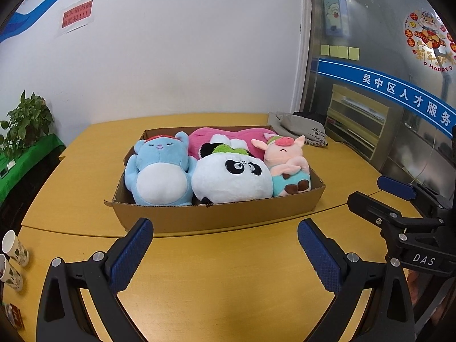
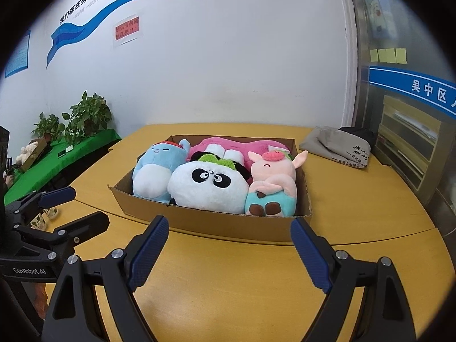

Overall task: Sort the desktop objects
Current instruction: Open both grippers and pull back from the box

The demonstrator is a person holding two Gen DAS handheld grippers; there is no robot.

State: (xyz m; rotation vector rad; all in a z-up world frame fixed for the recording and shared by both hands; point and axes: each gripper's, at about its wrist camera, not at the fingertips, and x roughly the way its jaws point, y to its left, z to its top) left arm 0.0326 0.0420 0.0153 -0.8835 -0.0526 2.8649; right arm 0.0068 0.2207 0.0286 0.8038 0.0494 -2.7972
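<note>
Cardboard box [image 1: 216, 216] of plush toys sits straight ahead, long side across. Both tongs spread, holding nothing — left gripper [image 1: 225, 252] faces the panda plush [image 1: 230, 181], right gripper [image 2: 229, 252] nearer the pig plush [image 2: 272, 182].

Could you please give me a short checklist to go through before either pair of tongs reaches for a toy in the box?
1. Left tongs open, holding nothing: ok.
2. Right tongs open, holding nothing: ok.
3. Cardboard box flat on the table: ok.
4. Panda, blue plush and pig reachable from above: ok.
5. Pink plush free to lift: not ok, partly under others.
6. Sorting destination visible: cannot tell.
</note>
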